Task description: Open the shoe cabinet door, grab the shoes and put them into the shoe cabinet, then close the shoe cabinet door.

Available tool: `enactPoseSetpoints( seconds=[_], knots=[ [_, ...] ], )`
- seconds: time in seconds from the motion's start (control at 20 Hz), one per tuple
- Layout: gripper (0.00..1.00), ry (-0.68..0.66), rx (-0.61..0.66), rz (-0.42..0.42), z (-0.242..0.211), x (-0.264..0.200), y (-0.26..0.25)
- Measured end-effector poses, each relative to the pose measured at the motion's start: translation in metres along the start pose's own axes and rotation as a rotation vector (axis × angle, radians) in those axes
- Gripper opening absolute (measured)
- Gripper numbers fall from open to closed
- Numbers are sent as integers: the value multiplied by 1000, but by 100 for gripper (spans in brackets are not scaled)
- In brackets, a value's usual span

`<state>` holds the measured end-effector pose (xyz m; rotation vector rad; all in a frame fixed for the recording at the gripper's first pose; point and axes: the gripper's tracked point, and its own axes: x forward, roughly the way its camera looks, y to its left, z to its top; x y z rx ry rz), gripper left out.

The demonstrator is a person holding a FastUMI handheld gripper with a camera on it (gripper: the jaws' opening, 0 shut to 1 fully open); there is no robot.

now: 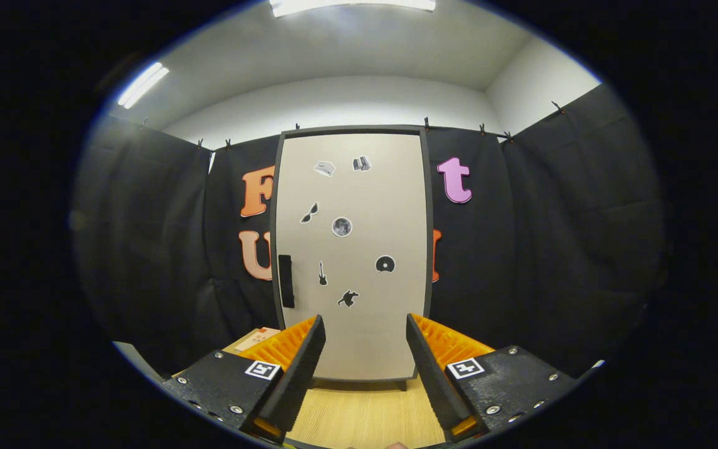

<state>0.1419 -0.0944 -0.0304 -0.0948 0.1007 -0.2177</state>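
While the jaws of the gripper (365, 349) are spread and empty, the stiff, light-swinging cabinet door (353, 249) is best taken by its dark handle (286, 280).

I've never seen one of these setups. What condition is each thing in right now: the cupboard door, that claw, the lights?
Shoe cabinet door: closed, standing upright beyond the claw.
Door handle: untouched, on the door's edge, nothing gripping it.
Claw: open, fingers spread apart with nothing between them, well short of the door.
Ceiling lights: switched on.
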Motion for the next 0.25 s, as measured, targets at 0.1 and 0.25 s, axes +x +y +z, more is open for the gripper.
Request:
enactPoseSetpoints(
  seconds=[0.1,0.25],
  knots=[
    [82,5,4,3,3,-6,5],
    [82,-5,-17,-15,8,-11,8]
  ],
)
